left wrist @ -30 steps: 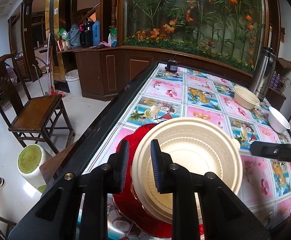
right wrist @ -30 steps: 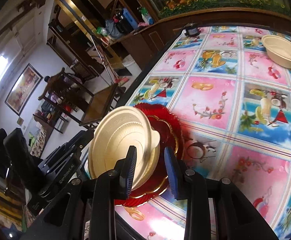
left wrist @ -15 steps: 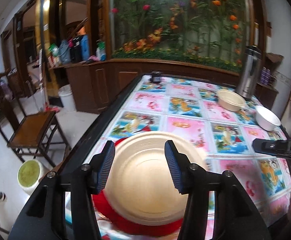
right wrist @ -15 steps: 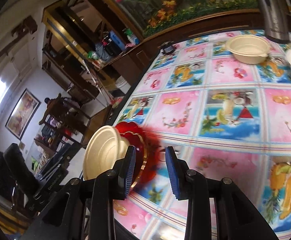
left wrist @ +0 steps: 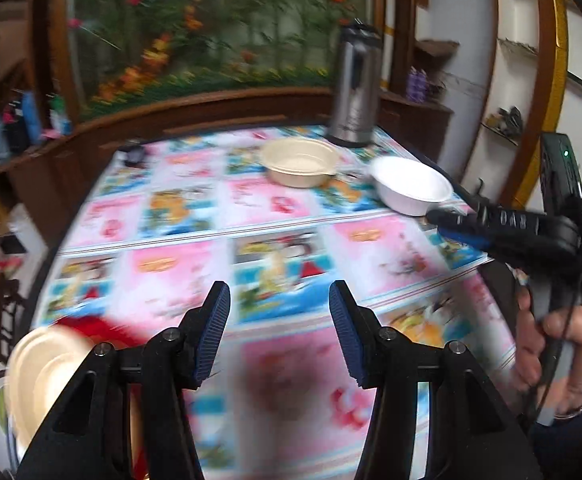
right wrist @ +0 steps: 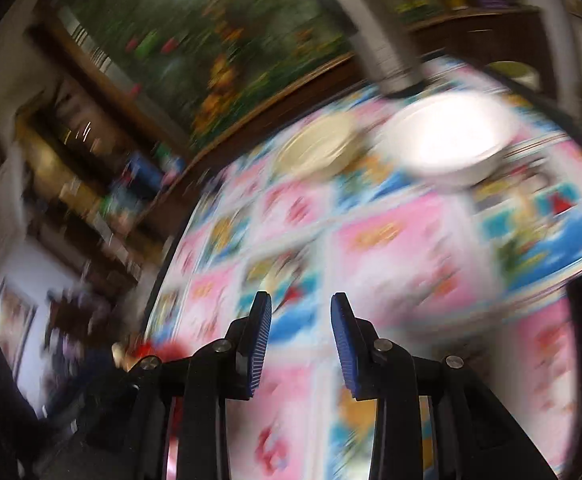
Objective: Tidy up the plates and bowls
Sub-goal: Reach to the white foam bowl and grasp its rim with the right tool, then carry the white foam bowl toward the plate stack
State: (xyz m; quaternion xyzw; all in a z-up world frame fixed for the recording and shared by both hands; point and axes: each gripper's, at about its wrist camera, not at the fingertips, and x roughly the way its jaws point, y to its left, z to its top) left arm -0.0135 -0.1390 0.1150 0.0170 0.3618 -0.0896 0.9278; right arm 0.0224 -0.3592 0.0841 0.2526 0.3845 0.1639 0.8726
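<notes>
A cream plate (left wrist: 47,364) lies on a red plate (left wrist: 91,326) at the near left table corner, left of my left gripper (left wrist: 277,332), which is open and empty above the table. A cream bowl (left wrist: 299,160) and a white bowl (left wrist: 411,186) sit at the far right. My right gripper (right wrist: 299,340) is open and empty; it shows in the left wrist view (left wrist: 503,226) close to the white bowl. The blurred right wrist view shows the white bowl (right wrist: 447,140) and cream bowl (right wrist: 319,144) ahead.
A steel thermos (left wrist: 355,88) stands behind the bowls at the far table edge. A small dark object (left wrist: 133,156) sits at the far left. The patterned tablecloth (left wrist: 275,216) covers the table. A wooden counter runs behind.
My left gripper let go of the cream plate, opened wider and swung right. My right gripper moved away from the plates toward the white bowl. Both views are now motion-blurred.
</notes>
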